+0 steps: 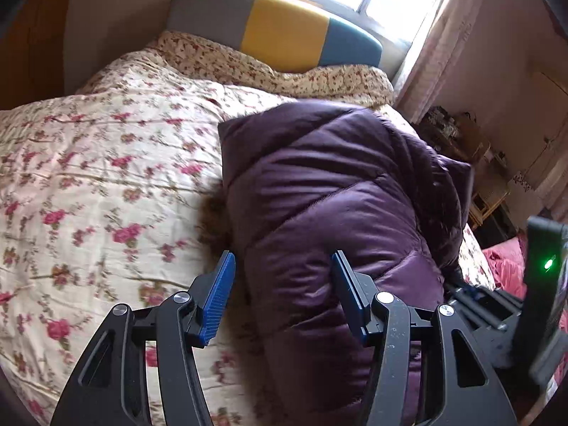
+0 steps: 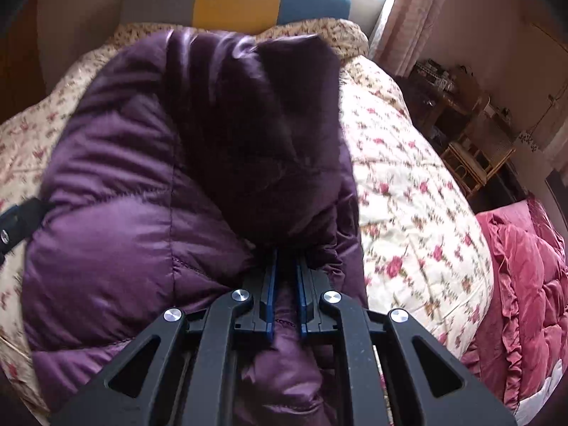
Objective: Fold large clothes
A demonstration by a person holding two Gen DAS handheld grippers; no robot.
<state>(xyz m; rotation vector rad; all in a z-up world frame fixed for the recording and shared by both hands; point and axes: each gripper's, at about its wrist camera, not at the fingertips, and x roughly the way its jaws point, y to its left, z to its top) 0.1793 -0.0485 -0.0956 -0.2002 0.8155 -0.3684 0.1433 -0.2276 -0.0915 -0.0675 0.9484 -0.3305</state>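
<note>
- The right tool (image 2: 287, 266) was clamped nearly closed on a pinch of a purple padded coat (image 2: 117, 177), a fold of fabric caught between its blue pads (image 2: 270, 291).
- The left tool (image 1: 284, 277) hovered half open over the same coat (image 1: 319, 191), nothing between its pads (image 1: 222, 294); whether it touched the cloth could not be told.
- The coat lay bunched on the bed, on a floral quilt (image 1: 88, 163), nearer the bed's right-hand edge and short of the striped grey, yellow and blue headboard (image 1: 284, 28).
- A darker flap of the coat, possibly a hood or sleeve, stood up beyond the right tool's grip.
- A tuft of brown fur trim (image 1: 213, 220) showed at the coat's left side.
- A pink ruffled cover (image 2: 525, 284) lay beyond the quilt's right-hand edge.
- Judged from its sheen and puffed quilting, the coat looked light but bulky, soft, springy and slippery; a shallow pinch would likely slide off.
- Seams, hems or cuffs seemed the surest places to take hold, with both tools well apart along one edge.
</note>
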